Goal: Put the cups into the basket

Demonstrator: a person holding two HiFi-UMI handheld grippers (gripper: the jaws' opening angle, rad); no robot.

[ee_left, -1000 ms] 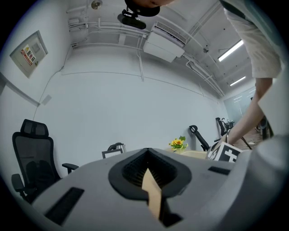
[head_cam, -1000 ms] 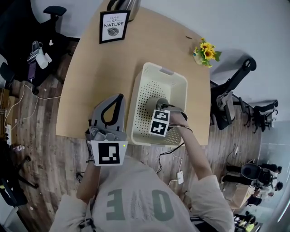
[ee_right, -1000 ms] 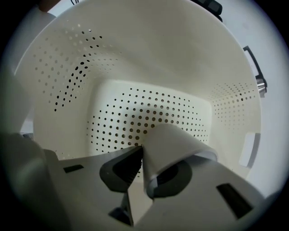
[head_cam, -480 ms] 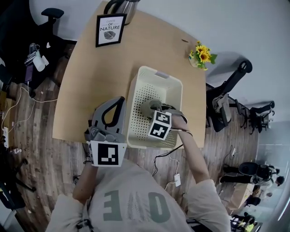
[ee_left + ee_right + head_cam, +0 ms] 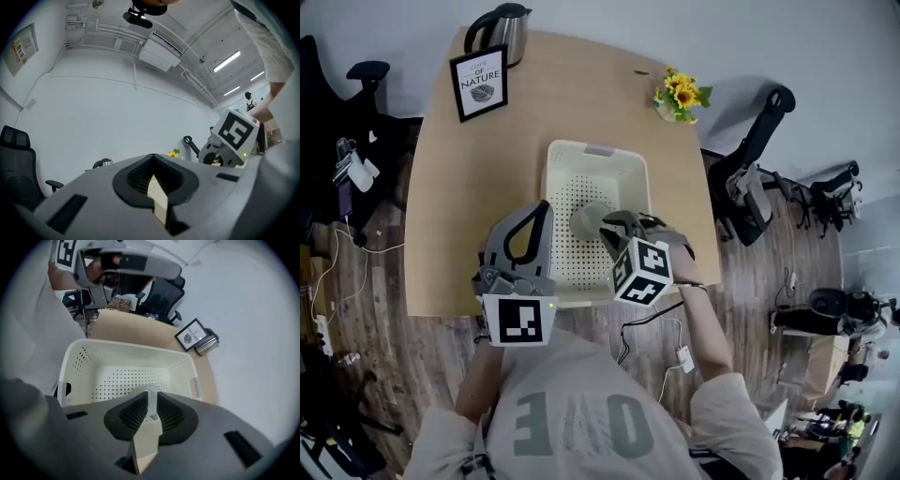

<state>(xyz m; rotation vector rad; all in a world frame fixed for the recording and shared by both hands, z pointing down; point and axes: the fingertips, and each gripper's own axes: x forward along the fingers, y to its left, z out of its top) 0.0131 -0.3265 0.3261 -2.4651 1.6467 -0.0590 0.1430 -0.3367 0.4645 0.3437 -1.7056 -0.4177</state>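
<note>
A cream perforated basket (image 5: 567, 159) (image 5: 126, 357) stands on the wooden table (image 5: 450, 206). My right gripper (image 5: 607, 223) (image 5: 150, 397) hangs over the basket's near half. Its jaws are closing, with the thin pale wall of a grey cup (image 5: 585, 221) (image 5: 151, 394) pinched between them. The rest of that cup is hidden under the gripper in the right gripper view. The basket floor that shows holds nothing. My left gripper (image 5: 544, 208) (image 5: 152, 161) is shut and empty just left of the basket, pointing up at the far wall.
At the table's far edge stand a kettle (image 5: 502, 26), a framed sign (image 5: 478, 82) and a small pot of sunflowers (image 5: 678, 94). Office chairs (image 5: 748, 178) stand to the right of the table. A cable (image 5: 652, 323) hangs below the table's near edge.
The right gripper has risen toward the head camera, and the cup sits a little further left over the basket. The left gripper has stayed where it was.
</note>
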